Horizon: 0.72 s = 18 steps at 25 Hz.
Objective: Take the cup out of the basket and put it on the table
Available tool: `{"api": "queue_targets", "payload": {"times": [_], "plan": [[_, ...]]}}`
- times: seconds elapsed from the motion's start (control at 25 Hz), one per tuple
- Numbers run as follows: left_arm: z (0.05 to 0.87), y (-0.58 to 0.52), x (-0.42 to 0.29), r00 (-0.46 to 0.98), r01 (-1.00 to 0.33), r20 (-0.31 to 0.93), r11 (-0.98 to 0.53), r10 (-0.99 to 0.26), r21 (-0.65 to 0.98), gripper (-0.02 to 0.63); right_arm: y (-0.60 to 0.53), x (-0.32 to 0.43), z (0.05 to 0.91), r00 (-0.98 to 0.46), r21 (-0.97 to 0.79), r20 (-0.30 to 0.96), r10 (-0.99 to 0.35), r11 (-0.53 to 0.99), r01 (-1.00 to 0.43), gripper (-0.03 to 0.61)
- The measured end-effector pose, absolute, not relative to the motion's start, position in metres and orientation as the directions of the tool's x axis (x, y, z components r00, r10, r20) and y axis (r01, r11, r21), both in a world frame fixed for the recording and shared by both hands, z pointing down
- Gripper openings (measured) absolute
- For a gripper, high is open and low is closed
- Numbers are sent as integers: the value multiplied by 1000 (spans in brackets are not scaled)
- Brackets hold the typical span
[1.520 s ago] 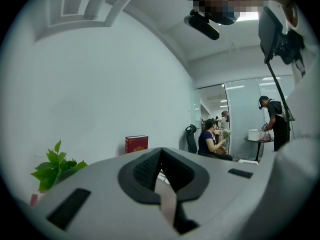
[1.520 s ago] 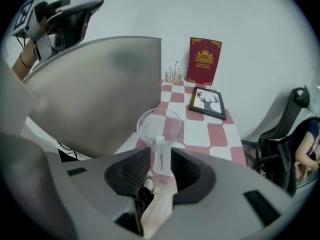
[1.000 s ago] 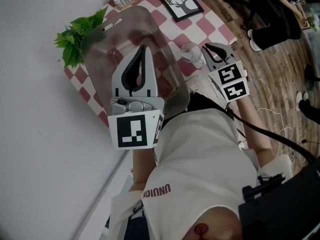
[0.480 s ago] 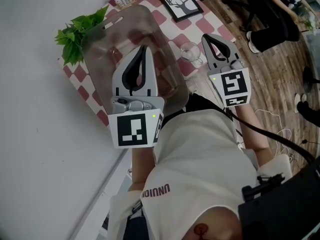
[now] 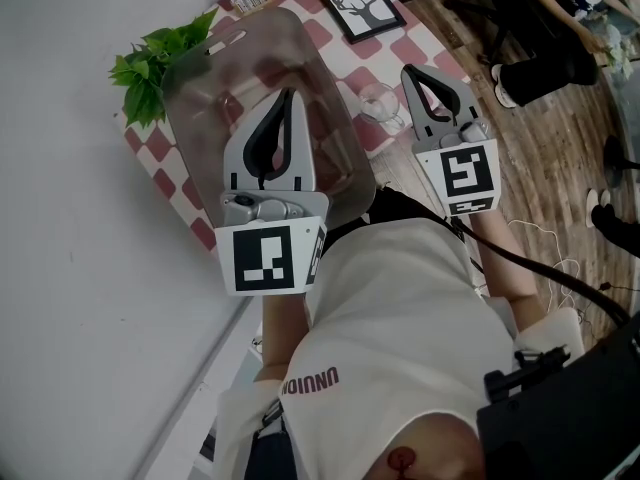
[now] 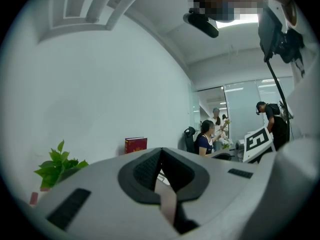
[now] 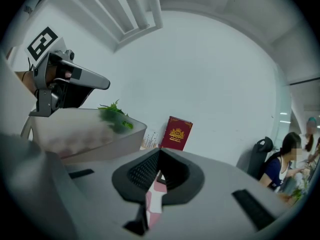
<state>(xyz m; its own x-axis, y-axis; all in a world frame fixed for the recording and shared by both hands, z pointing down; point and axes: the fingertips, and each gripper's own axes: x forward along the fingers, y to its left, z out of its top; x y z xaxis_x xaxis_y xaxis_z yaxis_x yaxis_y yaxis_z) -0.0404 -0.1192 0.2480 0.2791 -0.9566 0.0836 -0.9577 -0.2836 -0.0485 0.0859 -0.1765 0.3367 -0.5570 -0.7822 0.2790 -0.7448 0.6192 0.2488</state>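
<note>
Cup [image 5: 380, 105]: clear, upright on the checked table [image 5: 405, 50], just left of the right gripper [image 5: 412, 72] tips. Jaws pressed together there, nothing between. Left gripper [image 5: 288, 96] likewise closed and empty, poised over the translucent basket [image 5: 195, 108]. Further out past the tips: leafy plant [image 5: 150, 68], framed deer picture [image 5: 358, 3], red book [image 7: 176, 133] against the white wall [image 5: 60, 218]. Right of the right gripper, wood floor [image 5: 540, 158].

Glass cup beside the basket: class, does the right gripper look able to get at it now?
Probably yes. The glass cup stands on the table, outside the basket, close beside the right gripper, nothing between them. The gripper is shut and empty, so it must open first.
</note>
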Motion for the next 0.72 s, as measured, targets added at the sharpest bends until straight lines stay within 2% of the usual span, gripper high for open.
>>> {"api": "queue_targets", "payload": {"times": [0.72], "plan": [[248, -118, -43, 271, -960, 85, -275, -959, -46, 11, -176, 84, 336, -563, 259, 276, -779, 625, -737, 16]]}}
